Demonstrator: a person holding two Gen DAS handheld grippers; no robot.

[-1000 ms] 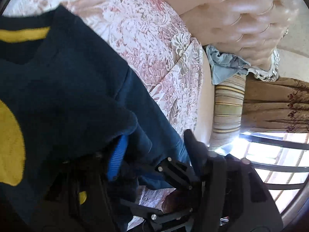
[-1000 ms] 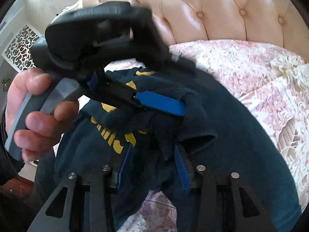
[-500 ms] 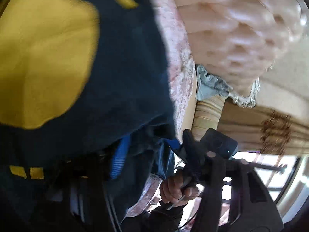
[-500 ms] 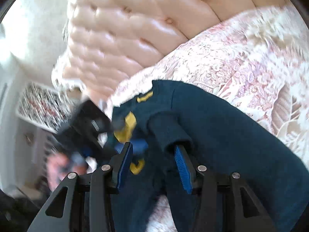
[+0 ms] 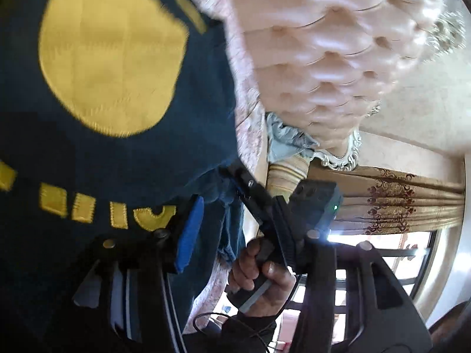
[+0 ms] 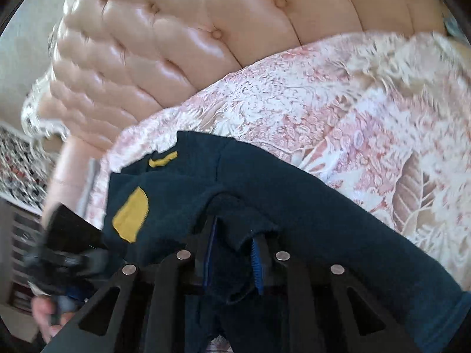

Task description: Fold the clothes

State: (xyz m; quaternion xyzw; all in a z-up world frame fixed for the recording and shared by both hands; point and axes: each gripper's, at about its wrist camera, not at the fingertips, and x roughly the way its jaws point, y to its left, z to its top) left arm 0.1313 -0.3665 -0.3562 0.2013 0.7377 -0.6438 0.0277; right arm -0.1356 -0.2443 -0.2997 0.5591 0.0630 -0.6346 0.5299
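Observation:
A dark navy sweatshirt (image 5: 123, 158) with a yellow disc and yellow letters fills the left of the left wrist view. It also shows in the right wrist view (image 6: 309, 206), draped over the floral bedspread (image 6: 368, 111). My left gripper (image 5: 206, 223) is shut on a bunch of its cloth; one blue pad (image 5: 188, 235) shows. My right gripper (image 6: 232, 253) is shut on a fold of the same sweatshirt between its blue pads. The right gripper also shows in the left wrist view (image 5: 235, 182), clamped on the cloth's edge. The left gripper appears blurred at the lower left of the right wrist view (image 6: 64, 253).
A tufted pink headboard (image 6: 206, 29) stands behind the bed. In the left wrist view a grey cloth (image 5: 285, 141) is tucked by the headboard. A gold curtain (image 5: 382, 203) and a bright window (image 5: 397, 253) lie to the right.
The two grippers have moved apart, stretching the sweatshirt out between them. The yellow disc and letters now face the left camera. Both stay shut on the cloth.

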